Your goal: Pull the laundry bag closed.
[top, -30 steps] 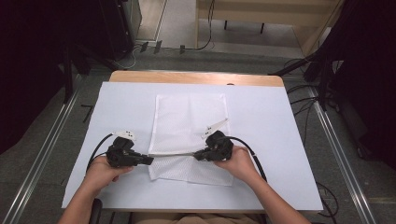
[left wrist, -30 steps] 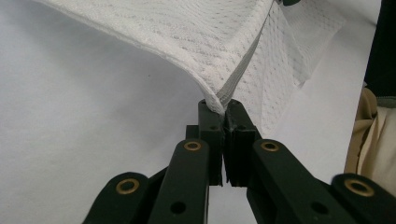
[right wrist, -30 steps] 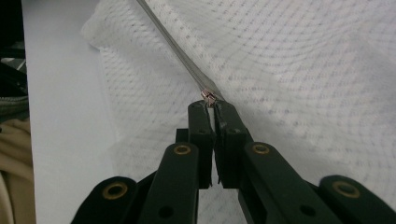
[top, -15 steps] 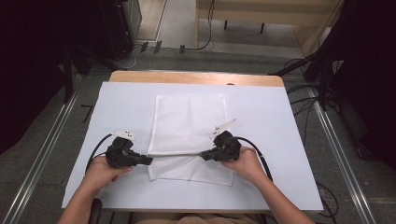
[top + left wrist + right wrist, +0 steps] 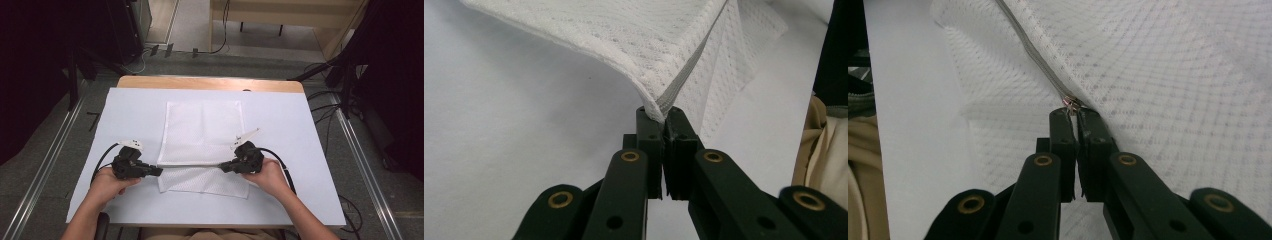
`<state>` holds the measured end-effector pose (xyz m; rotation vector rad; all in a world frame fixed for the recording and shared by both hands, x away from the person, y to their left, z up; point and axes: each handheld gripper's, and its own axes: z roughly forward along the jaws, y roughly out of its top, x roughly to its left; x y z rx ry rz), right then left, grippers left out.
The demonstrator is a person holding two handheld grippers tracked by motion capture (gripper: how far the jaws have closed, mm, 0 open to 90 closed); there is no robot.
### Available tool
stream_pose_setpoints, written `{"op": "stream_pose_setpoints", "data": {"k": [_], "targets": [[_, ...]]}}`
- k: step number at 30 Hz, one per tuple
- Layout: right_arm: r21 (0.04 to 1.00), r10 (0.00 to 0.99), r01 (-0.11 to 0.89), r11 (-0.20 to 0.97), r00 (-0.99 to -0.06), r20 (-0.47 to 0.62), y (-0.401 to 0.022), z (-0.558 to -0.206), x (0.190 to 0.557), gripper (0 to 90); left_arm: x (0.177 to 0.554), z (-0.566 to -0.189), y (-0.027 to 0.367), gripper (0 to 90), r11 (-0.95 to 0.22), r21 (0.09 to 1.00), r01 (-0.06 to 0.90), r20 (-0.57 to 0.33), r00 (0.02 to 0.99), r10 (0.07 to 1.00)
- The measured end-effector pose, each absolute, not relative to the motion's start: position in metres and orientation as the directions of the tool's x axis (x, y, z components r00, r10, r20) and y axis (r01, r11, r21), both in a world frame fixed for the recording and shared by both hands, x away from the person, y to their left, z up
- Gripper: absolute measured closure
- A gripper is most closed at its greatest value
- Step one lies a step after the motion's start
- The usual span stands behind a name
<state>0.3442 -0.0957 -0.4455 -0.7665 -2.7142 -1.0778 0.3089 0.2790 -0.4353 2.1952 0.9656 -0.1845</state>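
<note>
A white mesh bag (image 5: 202, 130) lies flat in the middle of the white table (image 5: 300, 130), with a grey zip (image 5: 192, 164) running across near its front. My left gripper (image 5: 160, 171) is shut on the bag's left corner at the zip's end, and in the left gripper view the jaws (image 5: 658, 114) pinch that corner of the bag (image 5: 624, 35), lifting it a little. My right gripper (image 5: 223, 166) is shut on the zip's pull partway along the zip. In the right gripper view the small metal pull (image 5: 1071, 105) sits between the closed jaws, with the zip (image 5: 1033, 55) running away over the mesh.
The table's wooden back edge (image 5: 210, 82) is behind the bag. Metal rails (image 5: 45, 165) run down both sides of the table, and cables (image 5: 330, 100) lie on the floor at the right. A black cable (image 5: 100, 162) trails from the left gripper.
My right gripper has slid to the right along the zip with the pull in it. The left gripper has held the bag's corner in place.
</note>
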Motion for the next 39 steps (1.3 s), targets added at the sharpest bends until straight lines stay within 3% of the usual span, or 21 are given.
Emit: {"op": "stream_pose_setpoints", "data": {"k": [39], "targets": [[0.591,0.494,0.565,0.575,-0.816,0.299,-0.157,-0.446,0.336,88.4,0.309,-0.436,0.282,88.2,-0.459,0.552,0.696,-0.396,0.704,0.590]]}}
